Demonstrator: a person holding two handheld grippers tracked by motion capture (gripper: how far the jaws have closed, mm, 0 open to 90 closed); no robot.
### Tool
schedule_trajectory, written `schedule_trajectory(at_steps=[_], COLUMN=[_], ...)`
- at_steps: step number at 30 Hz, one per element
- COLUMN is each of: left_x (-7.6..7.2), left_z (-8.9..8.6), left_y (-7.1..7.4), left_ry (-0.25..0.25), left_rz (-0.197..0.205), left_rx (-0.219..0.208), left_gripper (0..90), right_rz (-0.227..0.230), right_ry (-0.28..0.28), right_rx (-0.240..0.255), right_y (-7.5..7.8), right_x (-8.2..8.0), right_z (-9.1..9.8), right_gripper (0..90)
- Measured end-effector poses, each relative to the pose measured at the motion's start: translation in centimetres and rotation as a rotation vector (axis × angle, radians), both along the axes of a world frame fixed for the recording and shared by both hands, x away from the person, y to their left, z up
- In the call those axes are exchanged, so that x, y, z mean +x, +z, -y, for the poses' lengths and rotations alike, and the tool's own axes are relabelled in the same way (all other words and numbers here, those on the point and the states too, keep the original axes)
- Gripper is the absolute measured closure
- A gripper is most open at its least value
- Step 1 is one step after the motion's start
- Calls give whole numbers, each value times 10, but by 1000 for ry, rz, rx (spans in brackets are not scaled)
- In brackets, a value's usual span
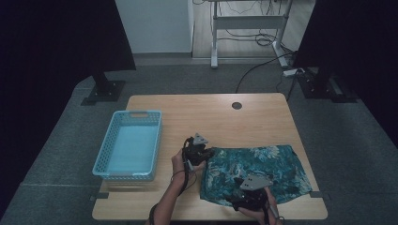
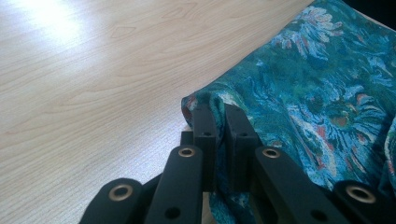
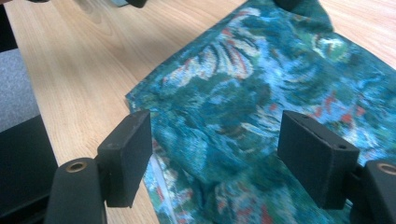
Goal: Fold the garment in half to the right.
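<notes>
A teal floral cloth (image 1: 263, 168) lies spread on the right half of the wooden table (image 1: 206, 117). My left gripper (image 1: 206, 153) is at the cloth's upper left corner, shut on a pinched fold of the cloth (image 2: 205, 100) that rises between its jaws. In the left gripper view the cloth (image 2: 327, 93) spreads to the right. My right gripper (image 1: 239, 194) hovers over the cloth's front left part, near the table's front edge. Its jaws stand wide open over the cloth (image 3: 224, 112), one fingertip (image 3: 128, 151) near the cloth's edge, the other fingertip (image 3: 313, 154) over the fabric.
A light blue plastic basket (image 1: 127, 143) stands on the left side of the table. A round cable hole (image 1: 236, 105) is at the table's far edge. Dark stands and cables are on the floor beyond the table.
</notes>
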State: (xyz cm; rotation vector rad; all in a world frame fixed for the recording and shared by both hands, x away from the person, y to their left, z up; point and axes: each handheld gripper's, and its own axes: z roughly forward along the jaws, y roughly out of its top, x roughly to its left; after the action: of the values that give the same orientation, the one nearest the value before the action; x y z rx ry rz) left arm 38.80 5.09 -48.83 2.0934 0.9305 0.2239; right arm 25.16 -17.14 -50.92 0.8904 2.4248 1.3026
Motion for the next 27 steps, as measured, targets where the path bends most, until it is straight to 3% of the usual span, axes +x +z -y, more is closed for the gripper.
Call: schedule_trajectory(at_steps=[8, 13, 27], left_x=[-2, -1, 0], left_z=[-3, -5, -8], left_y=[-3, -7, -17], left_ry=[3, 8, 22], left_rz=[-1, -8, -29], left_rx=[-16, -5, 11], left_gripper=[845, 845, 845], right_rz=[-7, -13, -60], right_ry=[46, 100, 118], right_rx=[-23, -64, -143], right_y=[-3, -9, -21], right_x=[0, -2, 5], right_z=[-20, -45, -78], right_gripper=[268, 267, 267])
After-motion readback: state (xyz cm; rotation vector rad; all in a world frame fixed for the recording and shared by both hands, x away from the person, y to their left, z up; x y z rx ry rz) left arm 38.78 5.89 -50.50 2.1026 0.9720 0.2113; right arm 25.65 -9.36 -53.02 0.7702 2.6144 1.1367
